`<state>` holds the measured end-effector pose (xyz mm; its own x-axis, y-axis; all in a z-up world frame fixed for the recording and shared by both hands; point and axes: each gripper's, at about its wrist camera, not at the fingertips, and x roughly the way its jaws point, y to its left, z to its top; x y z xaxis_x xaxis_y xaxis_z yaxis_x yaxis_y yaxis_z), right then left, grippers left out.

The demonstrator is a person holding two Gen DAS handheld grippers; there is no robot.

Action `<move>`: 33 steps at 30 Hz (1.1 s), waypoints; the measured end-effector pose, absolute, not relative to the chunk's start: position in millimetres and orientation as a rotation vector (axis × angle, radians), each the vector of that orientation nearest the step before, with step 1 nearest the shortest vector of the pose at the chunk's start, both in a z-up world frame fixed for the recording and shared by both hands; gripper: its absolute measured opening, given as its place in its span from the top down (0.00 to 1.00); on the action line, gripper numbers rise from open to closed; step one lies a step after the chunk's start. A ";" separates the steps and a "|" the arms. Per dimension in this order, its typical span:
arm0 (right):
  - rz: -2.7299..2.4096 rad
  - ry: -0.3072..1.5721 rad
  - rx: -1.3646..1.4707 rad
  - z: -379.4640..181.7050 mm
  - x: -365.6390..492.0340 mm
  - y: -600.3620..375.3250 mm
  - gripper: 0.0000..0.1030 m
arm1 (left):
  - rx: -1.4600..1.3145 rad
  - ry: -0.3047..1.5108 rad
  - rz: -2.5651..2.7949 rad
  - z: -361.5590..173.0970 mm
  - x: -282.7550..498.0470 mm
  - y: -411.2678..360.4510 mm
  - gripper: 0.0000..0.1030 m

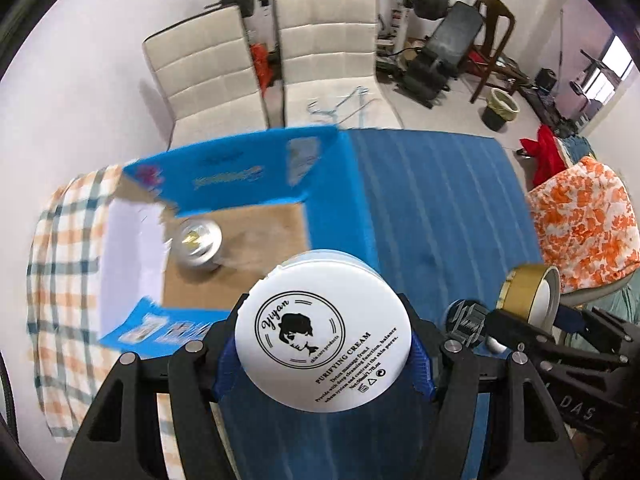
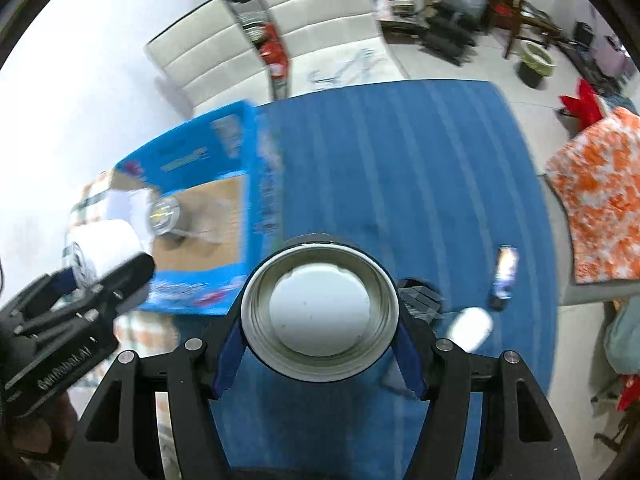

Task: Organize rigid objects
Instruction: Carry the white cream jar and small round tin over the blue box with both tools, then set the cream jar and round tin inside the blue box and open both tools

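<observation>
My left claw (image 1: pixel 324 354) pinches the round white cream jar (image 1: pixel 323 336), my right claw (image 2: pixel 320 346) the gold-walled metal tin (image 2: pixel 320 312); next, I judge, lowering both into the blue cardboard box (image 1: pixel 240 184).

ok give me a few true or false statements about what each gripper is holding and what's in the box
1. The left gripper is shut on a white cream jar. True.
2. The right gripper is open and holds nothing. False: its fingers clamp a round gold-sided tin.
3. The blue cardboard box already has a silver jar inside. True.
4. The cream jar is resting on the box floor. False: it is held in the gripper, near the box's front edge.
5. The tablecloth is red. False: it is blue with pale stripes.
</observation>
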<state>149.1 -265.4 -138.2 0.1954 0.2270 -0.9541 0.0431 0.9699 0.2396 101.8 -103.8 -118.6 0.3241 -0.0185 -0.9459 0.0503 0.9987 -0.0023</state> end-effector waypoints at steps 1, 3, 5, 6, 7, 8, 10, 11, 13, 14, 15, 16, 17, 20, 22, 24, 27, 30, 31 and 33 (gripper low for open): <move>0.152 1.379 0.233 -139.0 151.3 -254.3 0.35 | -0.003 1.255 -0.042 -118.7 99.0 -90.6 0.37; 0.189 1.394 0.236 -141.2 157.3 -228.3 0.35 | -0.035 1.271 -0.018 -119.4 94.6 -67.2 0.37; 0.216 1.406 0.214 -146.4 165.0 -204.4 0.35 | -0.044 1.274 0.023 -122.1 90.0 -43.3 0.37; 0.222 1.412 0.207 -150.1 168.9 -190.6 0.35 | -0.055 1.279 0.038 -124.3 89.6 -33.1 0.37; 0.235 1.427 0.202 -156.4 174.8 -177.9 0.35 | -0.065 1.286 0.053 -127.9 90.7 -21.0 0.37; 0.244 1.444 0.199 -164.2 181.2 -167.0 0.35 | -0.066 1.294 0.070 -131.6 91.6 -11.1 0.37; 0.250 1.472 0.193 -177.3 190.5 -148.5 0.35 | -0.064 1.306 0.099 -140.0 95.9 7.4 0.37; 0.256 1.493 0.190 -185.5 195.8 -138.6 0.35 | -0.065 1.316 0.112 -145.3 98.6 17.1 0.37; 0.263 1.540 0.200 -204.8 205.5 -120.5 0.35 | -0.060 1.335 0.128 -156.9 105.0 34.1 0.37; 0.269 1.567 0.200 -215.8 209.6 -111.0 0.35 | -0.059 1.344 0.137 -163.6 107.8 42.1 0.37; 0.267 1.587 0.202 -226.4 213.4 -102.7 0.35 | -0.055 1.356 0.139 -170.4 110.5 50.4 0.37; 0.268 1.606 0.196 -237.7 216.7 -95.5 0.35 | -0.053 1.372 0.139 -178.2 115.5 55.8 0.37; 0.266 1.625 0.190 -247.6 220.5 -87.5 0.35 | -0.056 1.385 0.138 -186.7 119.8 61.8 0.37; 0.248 1.683 0.193 -280.3 231.6 -68.9 0.35 | -0.036 1.423 0.136 -209.7 131.4 72.4 0.37; 0.225 1.703 0.188 -298.0 239.6 -61.8 0.35 | -0.037 1.453 0.135 -226.4 140.4 80.3 0.37; 0.199 1.718 0.185 -311.9 247.3 -58.4 0.35 | -0.041 1.479 0.137 -241.7 149.0 88.1 0.37; 0.156 1.725 0.173 -324.7 256.5 -59.0 0.35 | -0.053 1.506 0.143 -261.0 161.6 96.3 0.37; 0.111 1.715 0.158 -330.5 265.3 -63.6 0.35 | -0.044 1.503 0.146 -271.1 173.3 97.7 0.37; 0.097 1.711 0.154 -331.7 267.9 -65.2 0.35 | -0.037 1.501 0.138 -273.7 178.1 95.1 0.36; 0.068 1.706 0.149 -334.6 273.8 -68.2 0.35 | -0.018 1.506 0.143 -278.8 184.9 92.8 0.37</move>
<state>273.8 -68.2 -334.6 -0.1338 0.1383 -0.9813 0.0598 0.9895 0.1313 184.9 92.8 -278.8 0.0579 0.0835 -0.9948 -0.1058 0.9914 0.0771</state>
